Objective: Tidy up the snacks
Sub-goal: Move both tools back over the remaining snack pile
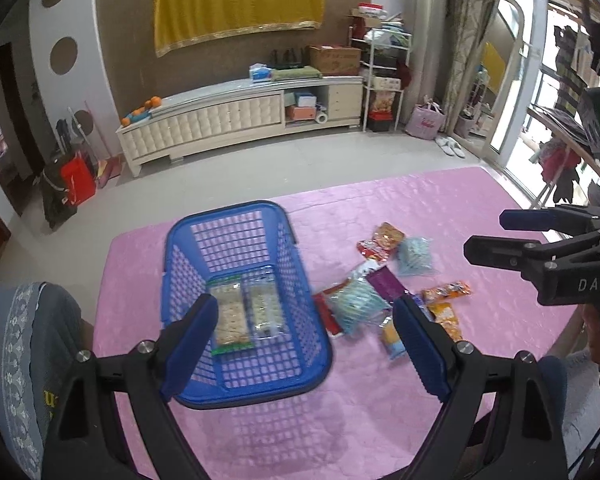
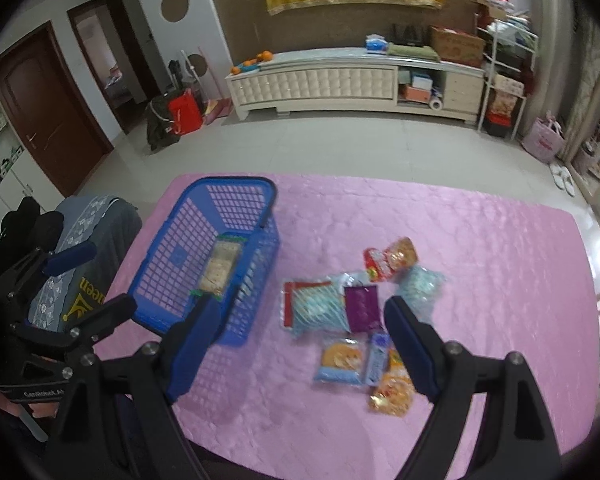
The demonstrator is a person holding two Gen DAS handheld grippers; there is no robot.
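A blue basket [image 1: 244, 300] stood on the pink-covered table [image 1: 460, 208], left of centre in the left wrist view and in the middle left of the right wrist view [image 2: 220, 256]. Two clear packets of crackers [image 1: 230, 314] lay side by side on its floor. To the right of the basket, apart from it, the rest of the snacks were scattered on the cloth: a light blue striped packet [image 2: 320, 308] with a purple packet [image 2: 363, 307] just beside it, a red and orange packet [image 2: 390, 259] further up the frame, a pale blue bag [image 2: 420, 286] next to that, and nearer the bottom a blue-edged packet showing a round cake [image 2: 340, 360] and an orange packet [image 2: 392, 392]. The left hand-held gripper [image 1: 306, 344] hung above the near end of the basket with its jaws spread wide and nothing between them; its blue fingers [image 1: 190, 344] framed the basket and the nearest snacks. The right hand-held gripper [image 2: 300, 346] was likewise wide and empty, hovering over the loose packets. Each one showed at the edge of the other's view, the right one at the right edge of the left wrist view [image 1: 504, 236] and the left one at the lower left of the right wrist view [image 2: 90, 280]. A long white cabinet [image 1: 240, 120] stood along the far wall under a yellow cloth [image 1: 240, 0].
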